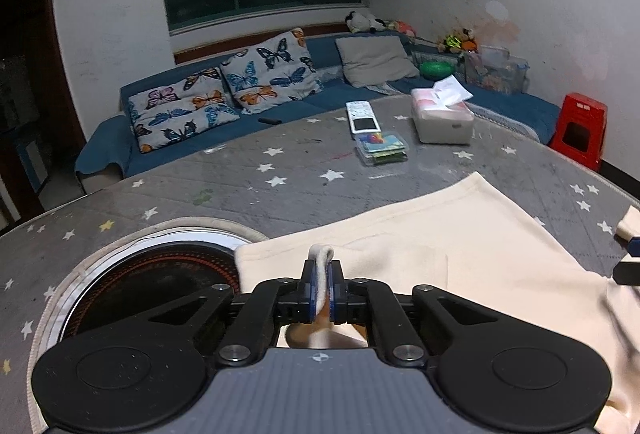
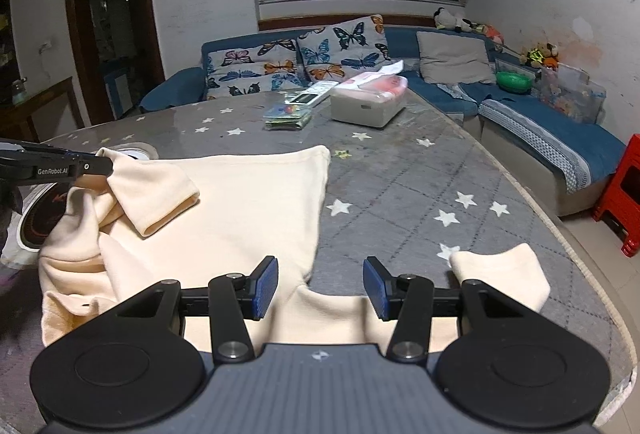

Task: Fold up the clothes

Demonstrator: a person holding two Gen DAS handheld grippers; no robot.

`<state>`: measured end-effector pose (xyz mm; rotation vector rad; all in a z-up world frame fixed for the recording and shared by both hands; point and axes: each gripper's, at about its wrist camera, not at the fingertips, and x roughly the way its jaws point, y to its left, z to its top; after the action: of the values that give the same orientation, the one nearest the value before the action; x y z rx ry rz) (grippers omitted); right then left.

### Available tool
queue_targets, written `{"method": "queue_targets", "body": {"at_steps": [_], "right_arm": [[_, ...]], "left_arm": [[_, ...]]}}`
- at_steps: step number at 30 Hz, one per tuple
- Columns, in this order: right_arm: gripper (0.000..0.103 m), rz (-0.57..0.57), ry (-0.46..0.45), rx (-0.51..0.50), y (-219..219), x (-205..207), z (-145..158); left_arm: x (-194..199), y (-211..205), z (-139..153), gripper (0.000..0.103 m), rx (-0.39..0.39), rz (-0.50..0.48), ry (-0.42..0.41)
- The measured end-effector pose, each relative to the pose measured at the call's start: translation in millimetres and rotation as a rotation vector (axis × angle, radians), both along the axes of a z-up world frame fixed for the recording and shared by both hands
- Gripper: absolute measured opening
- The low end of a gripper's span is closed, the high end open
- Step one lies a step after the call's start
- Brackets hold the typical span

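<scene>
— Left gripper (image 1: 323,276)?
— Clamped tight, jaws pinching a raised fold of the cream garment (image 1: 460,234); cloth poking up between the pads.
— Right gripper (image 2: 320,288)?
— Jaws about half open, gripping nothing; hovering over the garment's near edge, cloth and bare tabletop (image 2: 400,173) showing in the gap.
— Garment itself?
— Spread on the tabletop near the front edge, partly rumpled; one sleeve (image 2: 160,193) folded over the body, the other sleeve (image 2: 504,274) lying out to the right.
— To the left?
— Round black cooktop (image 1: 160,282) set into the tabletop, garment edge overlapping its rim.
— Farther back?
— Clear card box (image 1: 382,149), then a remote (image 1: 362,117) and a tissue box (image 1: 442,117) near the far edge.
— Beyond the tabletop?
— Blue sofa (image 1: 280,109) with butterfly cushions (image 1: 224,89), red stool (image 1: 580,129) at right.
</scene>
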<state>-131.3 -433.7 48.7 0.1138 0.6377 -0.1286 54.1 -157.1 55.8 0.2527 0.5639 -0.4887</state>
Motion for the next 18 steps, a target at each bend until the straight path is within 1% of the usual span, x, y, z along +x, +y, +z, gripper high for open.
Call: {"method": "queue_targets", "body": {"at_steps": [8,18], "right_arm": [[0.048,0.069,-0.017,-0.015,22,7,7],[0.048,0.193,-0.032,-0.047,60,24,16]], "left_arm": [[-8,29,7,0.005,-0.036,0.082,-0.018],[-19,79,12,0.005,-0.090,0.233,-0.030]]}}
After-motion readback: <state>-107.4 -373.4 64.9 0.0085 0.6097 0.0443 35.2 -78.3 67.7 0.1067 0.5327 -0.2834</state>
